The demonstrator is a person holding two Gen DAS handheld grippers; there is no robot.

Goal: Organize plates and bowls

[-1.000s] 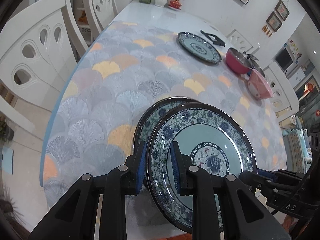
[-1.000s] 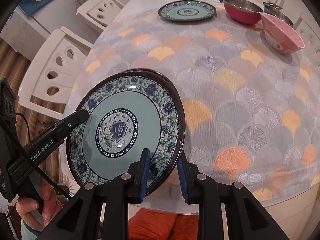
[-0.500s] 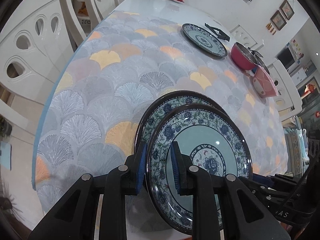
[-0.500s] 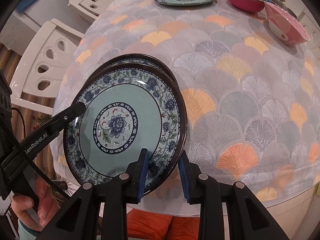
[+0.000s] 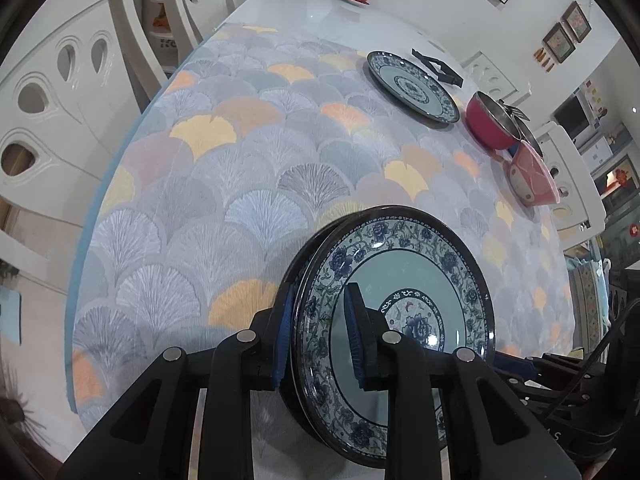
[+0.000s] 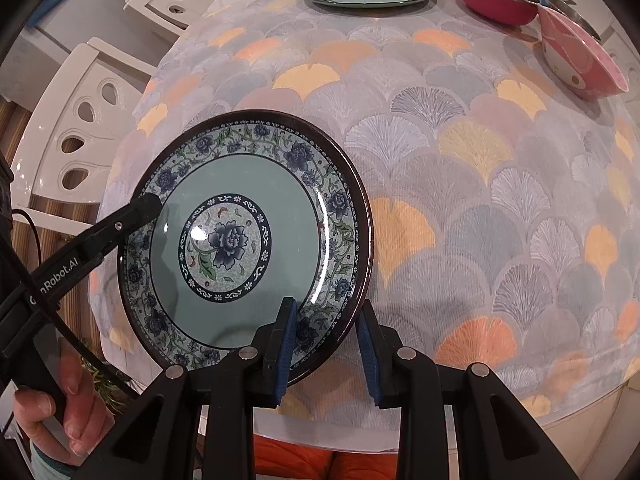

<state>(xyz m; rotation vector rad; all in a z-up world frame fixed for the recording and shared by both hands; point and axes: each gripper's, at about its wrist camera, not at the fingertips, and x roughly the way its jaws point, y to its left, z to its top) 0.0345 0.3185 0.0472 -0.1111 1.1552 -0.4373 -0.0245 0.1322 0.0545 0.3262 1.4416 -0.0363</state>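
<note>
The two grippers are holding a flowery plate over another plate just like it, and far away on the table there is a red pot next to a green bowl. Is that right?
Almost. The bowl beside the red pot is pink, not green, as the right wrist view shows. The rest holds: the left gripper and right gripper hold the flowery plate over a matching plate on the table.

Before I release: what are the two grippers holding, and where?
Both hold the floral blue-green ceramic plate by its rim: left gripper at the left edge, right gripper at the near edge, above a second plate.
</note>
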